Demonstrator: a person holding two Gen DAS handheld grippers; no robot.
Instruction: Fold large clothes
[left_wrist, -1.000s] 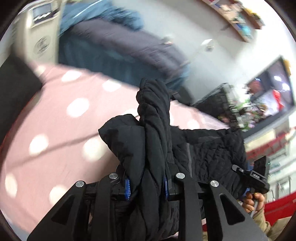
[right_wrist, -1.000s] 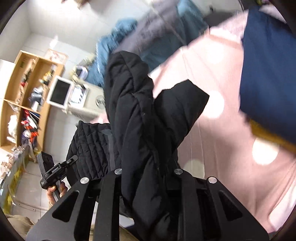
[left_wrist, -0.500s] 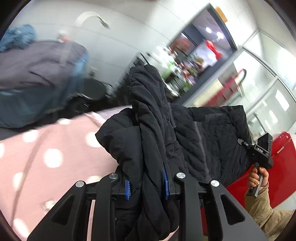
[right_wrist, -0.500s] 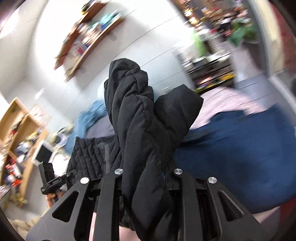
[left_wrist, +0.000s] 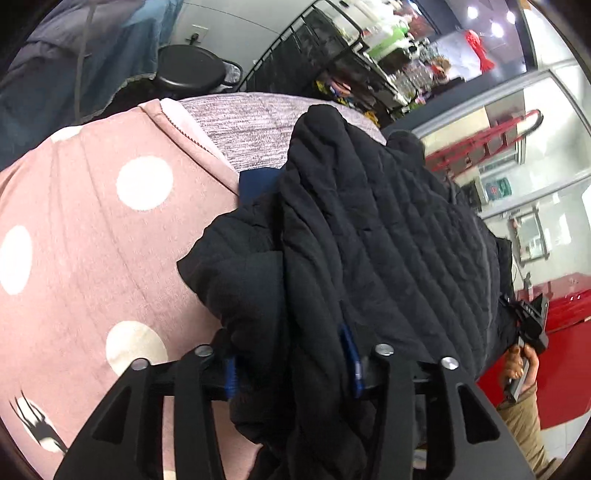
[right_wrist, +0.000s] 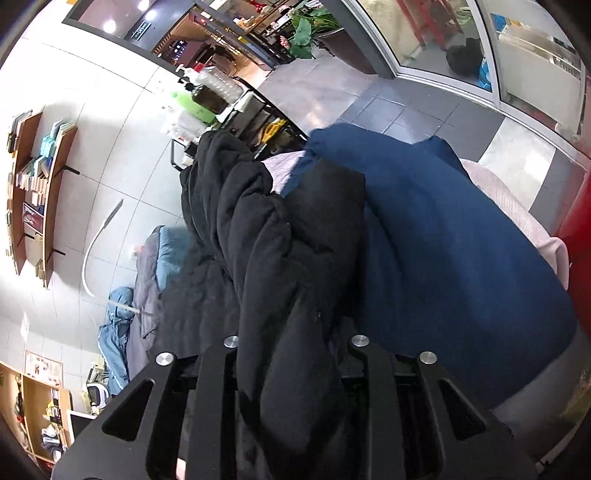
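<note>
Black quilted jacket (left_wrist: 373, 236), puffy w/ stitched channels, bunched and held up off the bed, not flat. Thick folds pinched at two spots; fabric drapes between and hangs below the pinch. In right wrist view it (right_wrist: 280, 266) rises in front of a navy garment (right_wrist: 454, 258).

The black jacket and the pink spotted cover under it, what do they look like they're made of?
Black jacket: looks like matte synthetic shell with padding, going by its stitched quilt lines and puffy folds. Pink spotted cover: probably soft fleece or plush, judging by its fuzzy, napped surface.
</note>
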